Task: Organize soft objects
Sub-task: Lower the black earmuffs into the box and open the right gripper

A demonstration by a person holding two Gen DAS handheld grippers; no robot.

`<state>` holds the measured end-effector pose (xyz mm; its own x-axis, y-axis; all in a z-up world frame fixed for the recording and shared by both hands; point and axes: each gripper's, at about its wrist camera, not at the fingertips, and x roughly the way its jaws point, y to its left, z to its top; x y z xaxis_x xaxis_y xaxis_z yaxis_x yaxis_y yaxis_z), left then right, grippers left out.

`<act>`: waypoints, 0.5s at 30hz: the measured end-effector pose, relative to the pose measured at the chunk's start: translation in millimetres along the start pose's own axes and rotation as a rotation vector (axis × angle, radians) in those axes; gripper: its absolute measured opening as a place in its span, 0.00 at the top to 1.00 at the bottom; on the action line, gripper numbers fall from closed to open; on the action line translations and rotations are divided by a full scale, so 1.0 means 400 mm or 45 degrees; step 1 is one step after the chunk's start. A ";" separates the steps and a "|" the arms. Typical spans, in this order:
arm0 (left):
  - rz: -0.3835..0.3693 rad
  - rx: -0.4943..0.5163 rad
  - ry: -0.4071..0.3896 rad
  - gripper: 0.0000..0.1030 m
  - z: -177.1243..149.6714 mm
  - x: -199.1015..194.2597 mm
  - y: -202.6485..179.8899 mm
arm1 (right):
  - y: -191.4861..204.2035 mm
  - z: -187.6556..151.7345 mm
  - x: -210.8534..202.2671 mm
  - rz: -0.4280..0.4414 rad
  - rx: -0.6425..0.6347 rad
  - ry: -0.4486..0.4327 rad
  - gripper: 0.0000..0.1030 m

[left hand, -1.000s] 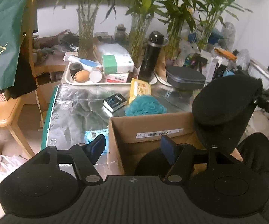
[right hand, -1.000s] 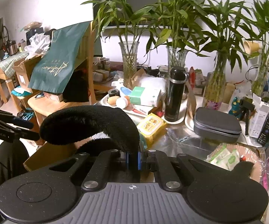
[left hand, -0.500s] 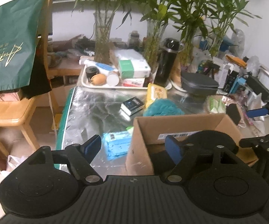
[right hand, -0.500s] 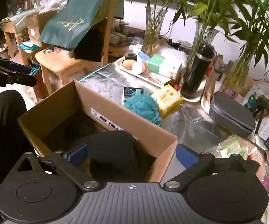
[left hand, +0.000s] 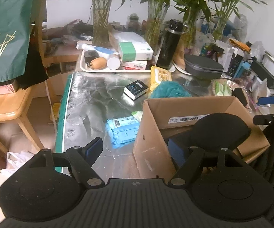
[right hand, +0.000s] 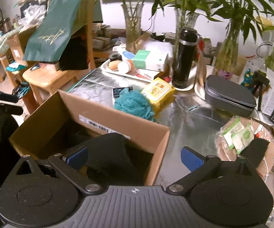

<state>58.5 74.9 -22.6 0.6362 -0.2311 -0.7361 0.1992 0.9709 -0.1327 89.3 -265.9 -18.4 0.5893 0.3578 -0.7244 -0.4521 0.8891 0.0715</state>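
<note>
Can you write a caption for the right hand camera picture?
Open right gripper above a cardboard box holding a black soft thing, teal bath pouf behind.

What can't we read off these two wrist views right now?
- Floor of the cardboard box: in both views the black soft item and shadow hide it.
- Barcode label: text too small in the left view, blurred in the right.
- Right tool, left view: cut off by the frame edge.
</note>
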 end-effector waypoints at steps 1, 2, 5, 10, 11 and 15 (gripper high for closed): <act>-0.006 -0.002 -0.002 0.27 0.002 0.002 0.003 | -0.004 0.002 0.001 -0.001 0.005 -0.004 0.00; -0.011 -0.002 -0.003 0.27 0.004 0.004 0.005 | -0.008 0.003 0.002 -0.005 0.010 -0.008 0.00; -0.022 0.011 -0.007 0.27 0.009 0.009 0.011 | -0.020 0.007 0.005 -0.024 0.033 -0.024 0.00; -0.026 0.065 -0.009 0.27 0.025 0.021 0.021 | -0.047 0.010 0.010 -0.027 0.076 -0.033 0.00; -0.030 0.079 -0.008 0.27 0.026 0.023 0.024 | -0.053 0.011 0.011 -0.030 0.082 -0.035 0.00; -0.035 0.166 0.000 0.27 0.029 0.037 0.031 | -0.076 0.016 0.019 -0.052 0.117 -0.038 0.00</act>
<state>79.1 82.6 -27.5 0.6290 -0.2575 -0.7335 0.3118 0.9479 -0.0654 111.7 -288.4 -21.5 0.6259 0.3280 -0.7076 -0.3648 0.9250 0.1062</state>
